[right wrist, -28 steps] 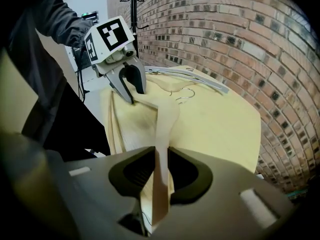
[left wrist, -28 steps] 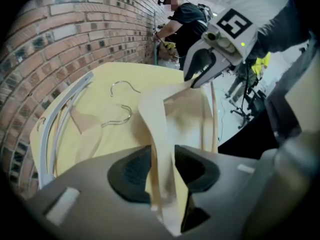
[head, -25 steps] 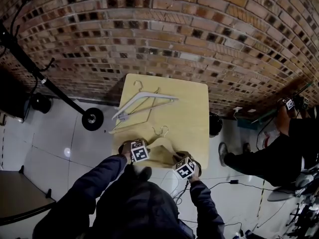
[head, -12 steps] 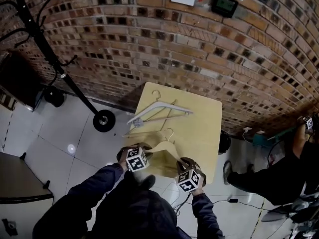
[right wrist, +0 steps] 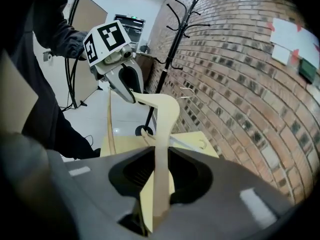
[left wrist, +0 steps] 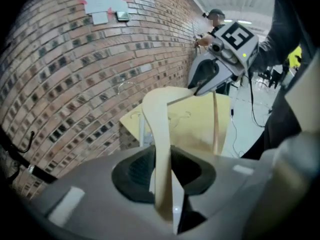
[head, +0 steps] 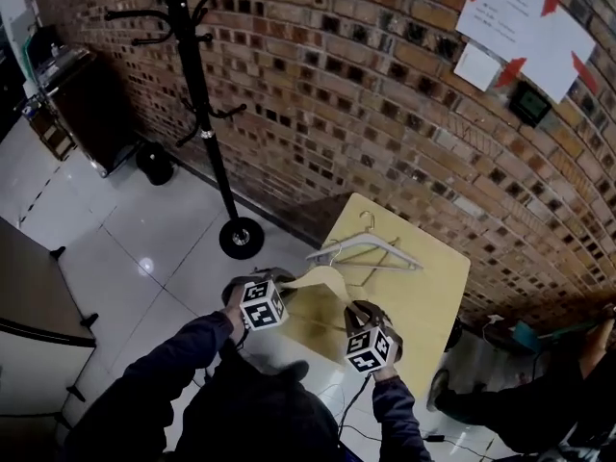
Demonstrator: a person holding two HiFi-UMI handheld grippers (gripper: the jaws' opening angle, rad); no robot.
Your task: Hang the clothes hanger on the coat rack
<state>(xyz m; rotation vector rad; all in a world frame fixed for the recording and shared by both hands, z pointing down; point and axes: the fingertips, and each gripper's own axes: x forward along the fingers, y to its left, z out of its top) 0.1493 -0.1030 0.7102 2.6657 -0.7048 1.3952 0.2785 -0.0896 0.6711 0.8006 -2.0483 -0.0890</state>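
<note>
A pale wooden clothes hanger (head: 320,279) hangs in the air between my two grippers, lifted off the table. The left gripper (head: 281,290) is shut on its left arm, and that arm (left wrist: 159,134) runs straight between the jaws in the left gripper view. On the hanger's right arm (right wrist: 162,134) the right gripper (head: 357,314) is shut. Each gripper sees the other across the hanger: the right gripper (left wrist: 220,59) and the left gripper (right wrist: 116,54). The black coat rack (head: 197,85) stands left of the table by the brick wall, away from the hanger.
A white hanger (head: 366,251) and a thin wire hanger lie on the small yellow table (head: 438,268). The rack's round base (head: 241,238) sits on the tiled floor. A dark cabinet (head: 82,104) stands at far left. Another person (head: 568,393) is at the right.
Both grippers have lifted the wooden hanger off the table and carried it upward. The view has swung left, bringing the whole coat rack into sight.
</note>
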